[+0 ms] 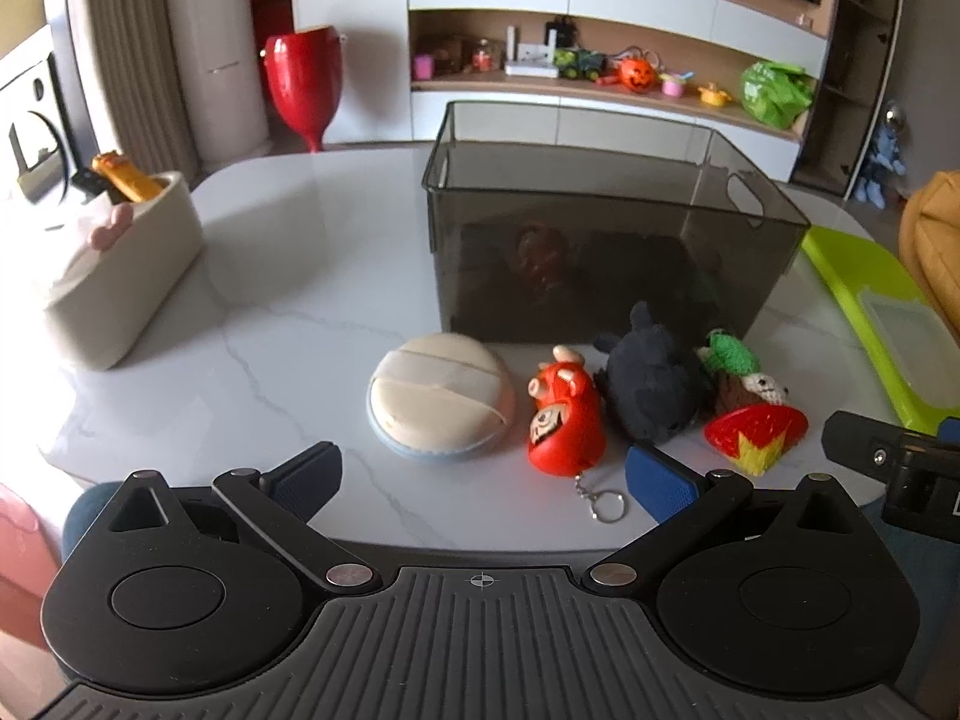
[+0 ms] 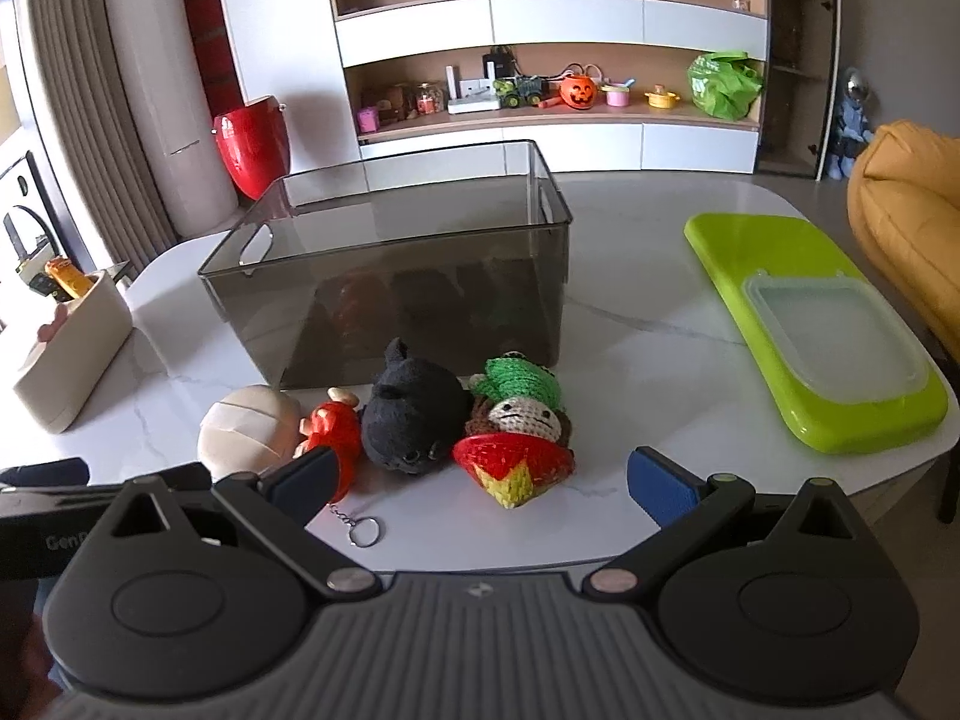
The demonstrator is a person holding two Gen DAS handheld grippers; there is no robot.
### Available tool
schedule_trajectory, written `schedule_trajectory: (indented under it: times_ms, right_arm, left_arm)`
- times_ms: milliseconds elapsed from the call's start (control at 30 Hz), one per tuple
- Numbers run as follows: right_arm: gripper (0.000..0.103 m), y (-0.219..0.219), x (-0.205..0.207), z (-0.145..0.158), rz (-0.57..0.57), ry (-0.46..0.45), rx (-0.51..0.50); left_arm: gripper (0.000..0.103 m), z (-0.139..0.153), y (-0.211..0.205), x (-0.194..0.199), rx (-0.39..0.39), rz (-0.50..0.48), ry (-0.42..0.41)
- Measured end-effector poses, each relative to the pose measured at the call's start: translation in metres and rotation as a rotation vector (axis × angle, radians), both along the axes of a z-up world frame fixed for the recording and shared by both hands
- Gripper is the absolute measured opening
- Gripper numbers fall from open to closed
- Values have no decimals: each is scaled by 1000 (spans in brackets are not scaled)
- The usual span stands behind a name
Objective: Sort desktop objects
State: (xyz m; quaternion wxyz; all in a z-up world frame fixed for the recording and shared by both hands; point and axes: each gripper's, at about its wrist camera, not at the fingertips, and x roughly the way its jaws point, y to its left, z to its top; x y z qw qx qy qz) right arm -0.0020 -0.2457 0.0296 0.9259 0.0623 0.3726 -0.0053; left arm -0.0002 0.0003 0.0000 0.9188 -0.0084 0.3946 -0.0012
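Observation:
A row of small objects lies on the white marble table in front of a smoky clear bin (image 1: 606,204) (image 2: 390,252): a cream round puff (image 1: 441,396) (image 2: 249,438), a red daruma keychain (image 1: 564,426) (image 2: 330,438), a dark grey plush (image 1: 651,384) (image 2: 411,414) and a crocheted doll in green, red and yellow (image 1: 750,402) (image 2: 516,438). My left gripper (image 1: 480,480) is open and empty, just short of the puff and keychain. My right gripper (image 2: 480,477) is open and empty, just short of the plush and doll.
A white holder (image 1: 120,276) (image 2: 66,348) with an orange item stands at the left. A lime green tray (image 2: 804,312) (image 1: 876,312) bearing a clear lid lies at the right. A yellow chair (image 2: 906,222) stands beyond the right edge. Shelves with toys are behind.

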Motion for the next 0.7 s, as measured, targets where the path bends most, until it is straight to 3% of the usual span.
schedule_trajectory:
  times_ms: [333,700]
  right_arm:
    - [103,-3,4,-7,-2,54,8]
    - [103,5,3,-17,32,65,-19]
  left_arm:
    - [103,-4,1,4,-11,20,63]
    - [103,-3,5,2,-23,20,60]
